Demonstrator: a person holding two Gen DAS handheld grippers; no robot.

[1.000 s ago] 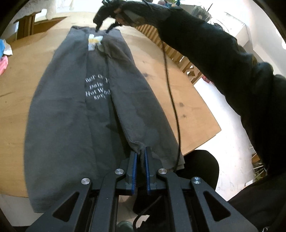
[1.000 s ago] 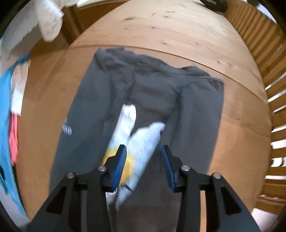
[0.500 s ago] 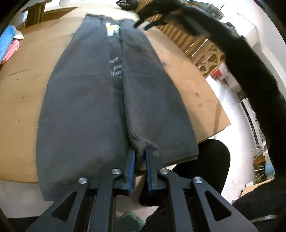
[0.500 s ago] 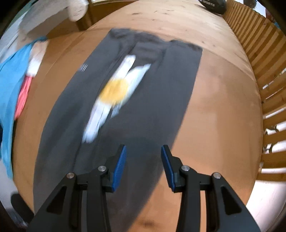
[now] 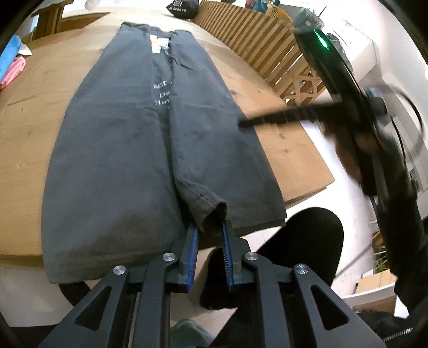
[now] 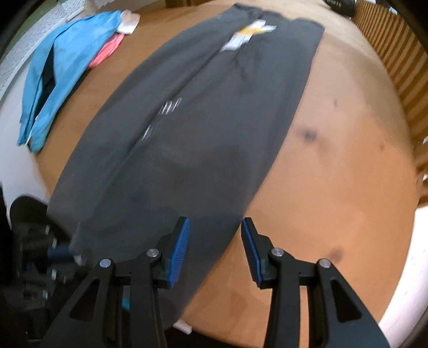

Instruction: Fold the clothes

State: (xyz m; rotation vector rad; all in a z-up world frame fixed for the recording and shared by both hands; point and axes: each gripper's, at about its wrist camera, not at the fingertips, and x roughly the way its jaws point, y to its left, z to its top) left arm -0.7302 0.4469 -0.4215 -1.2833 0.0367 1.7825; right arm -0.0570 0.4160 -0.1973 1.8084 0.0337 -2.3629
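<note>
A dark grey T-shirt lies lengthwise on the wooden table, both sides folded in to meet along the middle. White print and a yellow-white patch show in the seam. My left gripper is at the near hem with its jaws opening. The raised hem fold sits loose at the fingertips and is not pinched. My right gripper stands open and empty over the shirt's right edge near the front. In the left wrist view it appears blurred, its finger pointing at that edge.
A blue garment and a pink one lie at the table's left side. A black bag sits at the far end. Wooden slats run along the right. The near table edge is just below both grippers.
The right gripper swept from the far collar end down the shirt's right side to the near end. The left jaws parted, letting go of the hem fold.
</note>
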